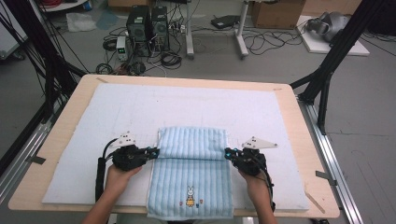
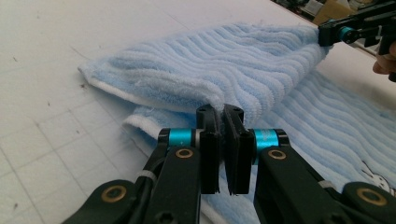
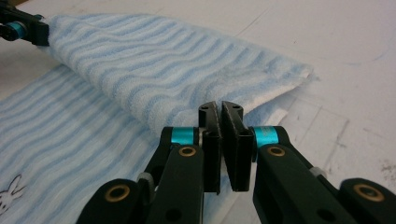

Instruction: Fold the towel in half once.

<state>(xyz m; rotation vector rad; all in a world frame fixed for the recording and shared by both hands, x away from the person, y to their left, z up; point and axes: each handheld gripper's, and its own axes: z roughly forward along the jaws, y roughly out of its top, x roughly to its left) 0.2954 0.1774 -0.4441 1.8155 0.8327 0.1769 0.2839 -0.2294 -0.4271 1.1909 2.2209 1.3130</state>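
Light wooden bench (image 1: 299, 140) covered by a pale gridded mat (image 1: 116, 112); grey floor beyond with two black computer towers (image 1: 148, 25), tangled cables (image 1: 261, 44), cardboard boxes (image 1: 278, 13) and black frame struts (image 1: 336, 51). Striped blue towel (image 1: 191, 177) near the bench's front edge, far part folded back over itself, rabbit print toward the person. Left hand-held gripper (image 1: 157, 151) and right hand-held gripper (image 1: 227, 152) each clamped narrow on one side of the fold.
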